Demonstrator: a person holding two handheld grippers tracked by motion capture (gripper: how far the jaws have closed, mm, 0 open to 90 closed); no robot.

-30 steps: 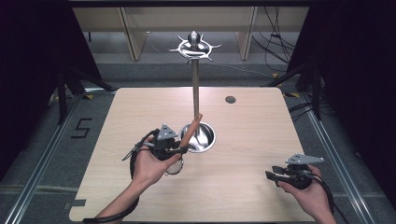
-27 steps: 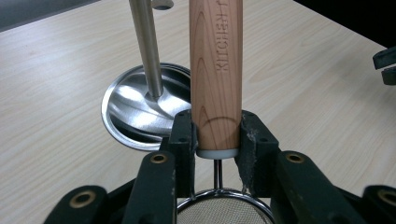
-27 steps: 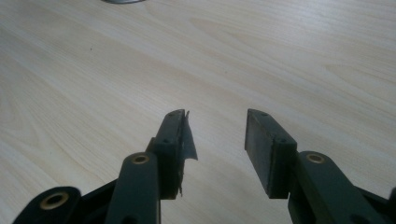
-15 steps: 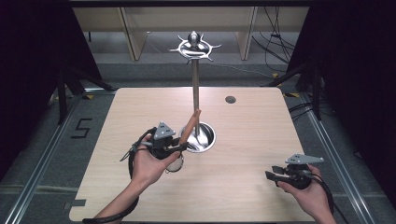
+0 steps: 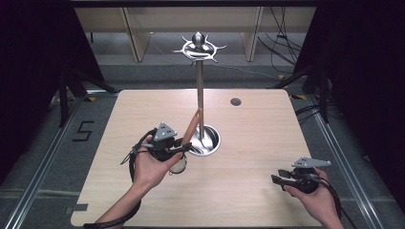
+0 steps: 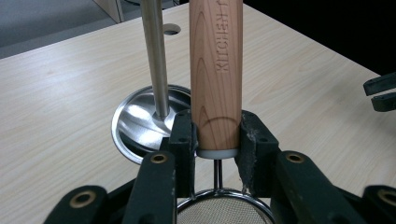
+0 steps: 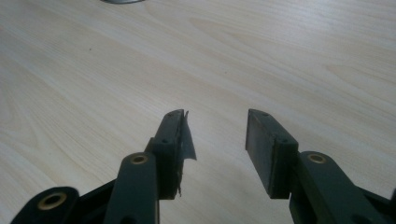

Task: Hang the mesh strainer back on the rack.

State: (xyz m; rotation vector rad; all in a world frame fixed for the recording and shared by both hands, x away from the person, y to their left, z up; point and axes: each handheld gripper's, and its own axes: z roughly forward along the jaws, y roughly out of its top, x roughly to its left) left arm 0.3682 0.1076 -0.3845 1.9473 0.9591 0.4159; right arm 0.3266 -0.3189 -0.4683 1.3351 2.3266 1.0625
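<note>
The tall metal stand (image 5: 200, 90) rises from its shiny round base (image 5: 208, 141) in the middle of the table (image 5: 248, 191). Its pole is right beside the strainer's wooden handle (image 6: 216, 70) and crowds it. Your left gripper (image 5: 177, 149) squeezes that handle just in front of the base, with the mesh bowl (image 6: 222, 212) hanging under your hand. Since a second ago, the handle has tipped closer to the pole. Your left arm reaches in and bends toward the base. Your right gripper (image 5: 278, 175) rests low, far from the stand, and its jaws have just been opening with nothing between them.
</note>
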